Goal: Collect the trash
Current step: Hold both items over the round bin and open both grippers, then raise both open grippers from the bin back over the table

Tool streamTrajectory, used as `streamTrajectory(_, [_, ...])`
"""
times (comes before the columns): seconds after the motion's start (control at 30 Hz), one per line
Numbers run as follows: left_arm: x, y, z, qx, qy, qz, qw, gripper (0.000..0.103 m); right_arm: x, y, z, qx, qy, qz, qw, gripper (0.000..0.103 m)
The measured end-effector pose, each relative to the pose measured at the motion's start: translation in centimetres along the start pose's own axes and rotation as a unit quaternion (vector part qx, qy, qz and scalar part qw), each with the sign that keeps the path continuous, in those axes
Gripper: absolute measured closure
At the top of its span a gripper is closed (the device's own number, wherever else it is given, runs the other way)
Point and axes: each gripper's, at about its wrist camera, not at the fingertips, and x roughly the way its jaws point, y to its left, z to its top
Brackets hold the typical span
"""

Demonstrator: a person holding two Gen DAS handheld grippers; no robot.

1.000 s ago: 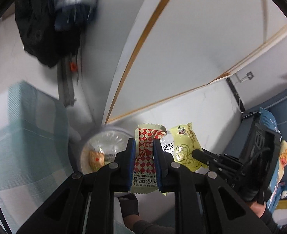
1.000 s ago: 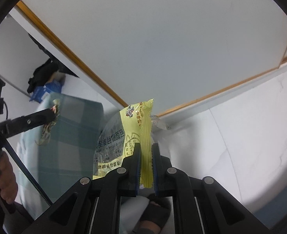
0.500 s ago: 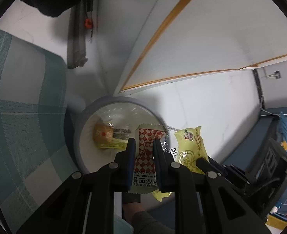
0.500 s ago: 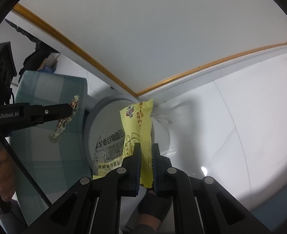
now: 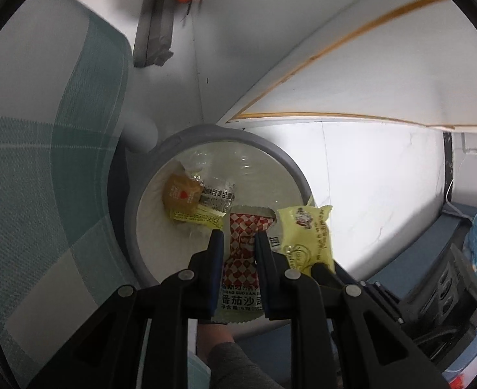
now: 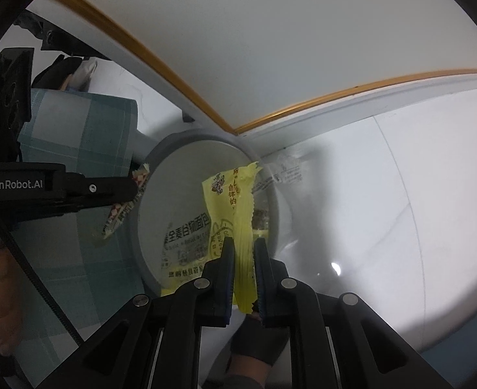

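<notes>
Holding two wrappers [image 5: 243, 253] [image 6: 238, 223] (one per tool) over one bin [image 5: 131, 220].

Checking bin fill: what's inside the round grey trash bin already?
Inside the round grey trash bin, on its clear liner: a brownish bun in a clear-and-yellow printed wrapper. The held wrappers cover the bin's near side.

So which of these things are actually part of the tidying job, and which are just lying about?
Part of the job:
- red checked sachet, in left gripper
- yellow wrapper, in right gripper
- grey bin
- wrappers already inside

Just lying about:
- checked cloth
- blue bag
</notes>
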Motion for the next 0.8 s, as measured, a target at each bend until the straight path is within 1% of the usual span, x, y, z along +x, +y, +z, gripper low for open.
streamTrajectory(0.03, [0.0,0.0,0.0,-0.002,0.001,-0.002,1.0,0.087,-0.1,-0.2,-0.1,0.0,0.002,0.001,1.0,0.089])
streamTrajectory(0.1, [0.1,0.0,0.1,0.002,0.001,0.005,1.0,0.086,0.4,-0.3,0.0,0.001,0.007,0.004,1.0,0.087])
streamTrajectory(0.13, [0.1,0.0,0.1,0.002,0.002,0.009,1.0,0.085,0.4,-0.4,0.0,0.002,0.008,0.005,1.0,0.082])
streamTrajectory(0.17, [0.1,0.0,0.1,0.002,0.003,0.006,1.0,0.085,0.5,-0.5,-0.1,0.003,0.01,0.005,1.0,0.079])
streamTrajectory(0.23, [-0.1,0.1,0.2,0.001,0.0,0.0,1.0,0.085,0.2,-1.3,-0.3,0.005,0.008,0.009,1.0,0.067])
streamTrajectory(0.3, [-0.3,0.2,0.2,0.003,-0.003,0.007,1.0,0.083,0.0,-1.4,-0.6,0.006,0.008,0.013,1.0,0.065])
streamTrajectory(0.37, [-0.4,0.2,0.0,0.006,-0.007,0.009,0.9999,0.078,-0.1,-1.8,-0.9,0.012,0.01,0.019,1.0,0.065])
streamTrajectory(0.4, [-0.7,0.1,0.0,0.007,-0.008,0.01,0.9999,0.073,-0.2,-1.8,-1.1,0.015,0.011,0.021,1.0,0.065])
streamTrajectory(0.43, [-0.9,0.1,-0.2,0.008,-0.01,0.011,0.9999,0.07,-0.4,-2.0,-1.3,0.02,0.01,0.023,0.999,0.065])
streamTrajectory(0.5, [-1.4,-0.1,-0.5,0.014,-0.018,0.01,0.9997,0.069,-0.9,-2.5,-1.8,0.031,0.007,0.024,0.999,0.065])
streamTrajectory(0.6, [-2.4,-0.6,-1.1,0.041,-0.033,0.014,0.9985,0.067,-1.8,-3.3,-2.5,0.052,0.0,0.027,0.998,0.064])
streamTrajectory(0.67, [-3.6,-1.1,-2.0,0.065,-0.05,0.02,0.9964,0.062,-3.0,-3.9,-3.1,0.06,-0.009,0.023,0.998,0.063])
streamTrajectory(0.7, [-4.1,-1.1,-2.1,0.07,-0.057,0.022,0.9957,0.059,-3.5,-3.9,-3.2,0.061,-0.013,0.021,0.998,0.063])
streamTrajectory(0.8, [-6.6,-1.1,-3.2,0.084,-0.094,0.023,0.9917,0.055,-6.0,-3.9,-3.5,0.062,-0.033,0.012,0.997,0.062])
